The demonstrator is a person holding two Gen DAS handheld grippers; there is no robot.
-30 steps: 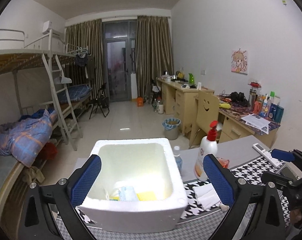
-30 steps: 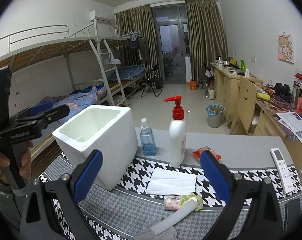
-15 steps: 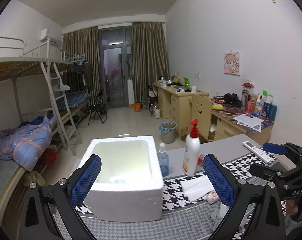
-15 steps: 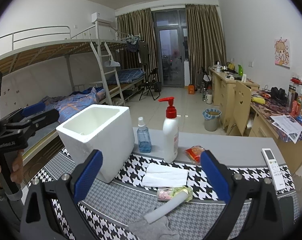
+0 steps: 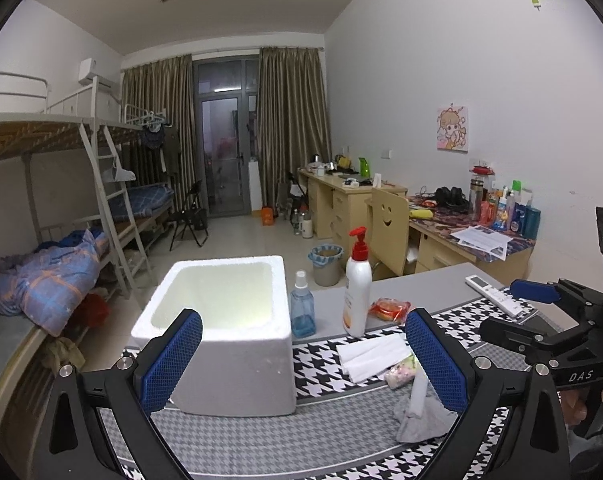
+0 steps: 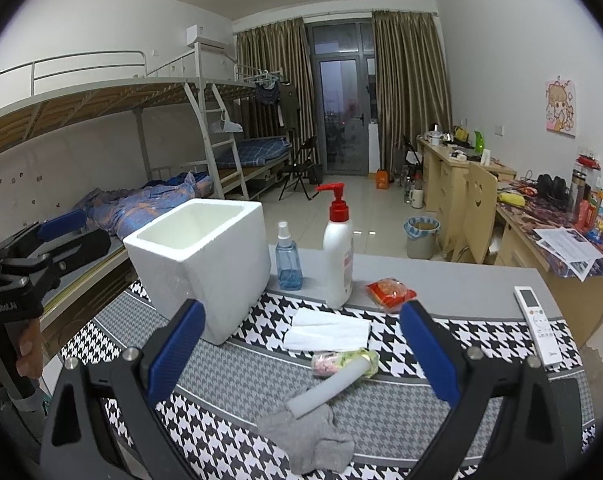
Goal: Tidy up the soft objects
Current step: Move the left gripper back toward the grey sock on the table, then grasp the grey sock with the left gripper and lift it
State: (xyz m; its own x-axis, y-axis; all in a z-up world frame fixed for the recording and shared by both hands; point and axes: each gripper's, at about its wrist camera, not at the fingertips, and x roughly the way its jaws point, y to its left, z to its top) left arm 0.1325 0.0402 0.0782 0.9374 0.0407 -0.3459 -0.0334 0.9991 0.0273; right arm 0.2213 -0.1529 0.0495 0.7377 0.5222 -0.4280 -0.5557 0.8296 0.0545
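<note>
step: between picks, i judge; soft things lie on the mat, not in the foam box (image 6: 205, 256).
left gripper (image 5: 303, 360): i hold it wide apart, empty, the box just ahead.
right gripper (image 6: 301, 352): spread, empty.
grey sock (image 6: 313, 436): below and between my right fingers, a white tube (image 6: 333, 384) lying on it.
folded white cloth (image 6: 327, 330): just ahead.
next: lower the right gripper, pinch the sock clear of the tube.
</note>
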